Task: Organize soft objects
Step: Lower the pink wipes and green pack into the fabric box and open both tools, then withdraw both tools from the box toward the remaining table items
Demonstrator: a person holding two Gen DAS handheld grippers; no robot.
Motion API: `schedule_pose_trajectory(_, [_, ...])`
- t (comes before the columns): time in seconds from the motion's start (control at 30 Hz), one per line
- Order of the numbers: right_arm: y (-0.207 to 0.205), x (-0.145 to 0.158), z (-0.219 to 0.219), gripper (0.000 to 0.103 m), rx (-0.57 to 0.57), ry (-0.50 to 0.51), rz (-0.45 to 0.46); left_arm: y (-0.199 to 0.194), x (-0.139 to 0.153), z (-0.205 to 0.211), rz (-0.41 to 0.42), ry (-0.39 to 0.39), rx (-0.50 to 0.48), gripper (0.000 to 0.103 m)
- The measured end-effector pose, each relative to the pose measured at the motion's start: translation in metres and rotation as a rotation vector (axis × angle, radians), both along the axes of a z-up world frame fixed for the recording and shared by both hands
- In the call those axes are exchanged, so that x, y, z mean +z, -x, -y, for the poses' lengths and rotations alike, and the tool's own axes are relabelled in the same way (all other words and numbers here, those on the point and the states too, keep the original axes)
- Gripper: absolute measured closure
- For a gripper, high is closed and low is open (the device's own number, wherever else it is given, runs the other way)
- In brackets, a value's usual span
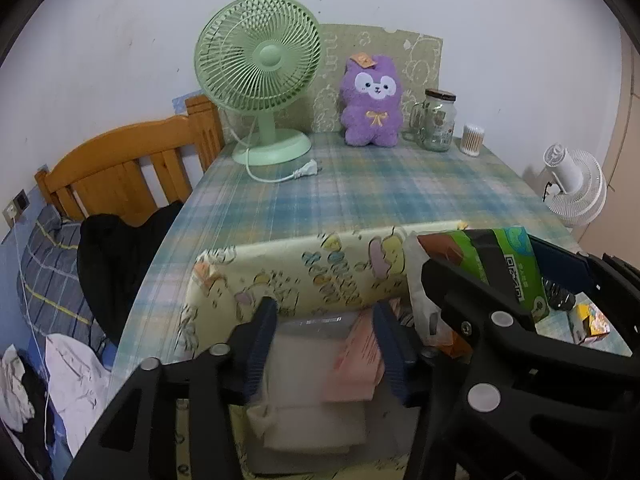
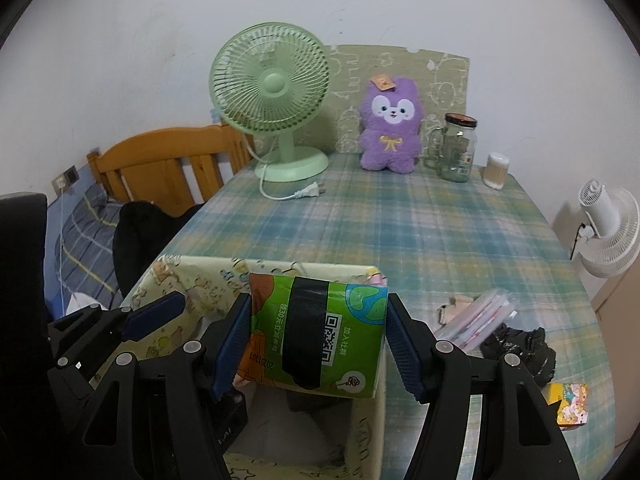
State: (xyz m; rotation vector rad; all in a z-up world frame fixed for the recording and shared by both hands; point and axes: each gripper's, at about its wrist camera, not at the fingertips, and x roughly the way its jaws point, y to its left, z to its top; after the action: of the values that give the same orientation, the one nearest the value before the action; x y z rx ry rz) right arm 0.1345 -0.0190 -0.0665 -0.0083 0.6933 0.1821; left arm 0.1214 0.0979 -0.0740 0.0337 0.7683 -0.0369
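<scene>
Fingers (image 2: 236, 336) of the right gripper (image 2: 316, 344) are pinching a green tissue pack (image 2: 316, 332) over the box (image 2: 192, 276) at the table's (image 2: 420, 232) near edge. Left gripper (image 1: 326, 344), fingers spread, is hovering inside over white and pink packs (image 1: 356, 356), which only its camera is showing.

Soft, even indoor light, rather dim; shadows are weak. Strong fisheye bending with black corners. The lower centre of both frames is blurred.

Green tissue pack (image 2: 318, 336) held level over cartoon-print box (image 2: 192, 276); white and pink soft packs (image 1: 320, 380) lodged inside box.
</scene>
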Motion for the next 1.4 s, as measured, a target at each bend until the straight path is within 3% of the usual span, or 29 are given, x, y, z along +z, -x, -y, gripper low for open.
schedule_pose_trajectory(0.37, [0.011,-0.011,-0.009,0.031,0.012,0.007,-0.023,0.022,-0.005,-0.001,-0.002,-0.053,0.058,0.022])
schedule_pose_trajectory(0.57, [0.018,-0.014,-0.010,0.017,0.050,0.002,-0.025,0.038,-0.005,0.002,0.003,-0.040,0.050,0.012])
schedule_pose_trajectory(0.7, [0.029,-0.008,-0.009,0.005,0.046,-0.002,0.032,0.046,0.001,0.003,0.032,-0.028,0.060,0.012])
schedule_pose_trajectory(1.27, [0.055,0.022,0.023,0.004,0.009,0.007,0.116,0.066,0.029,0.038,0.127,-0.022,0.032,0.011])
schedule_pose_trajectory(1.4, [0.060,0.029,0.033,0.004,-0.004,0.009,0.130,0.070,0.035,0.047,0.144,-0.017,0.029,0.007])
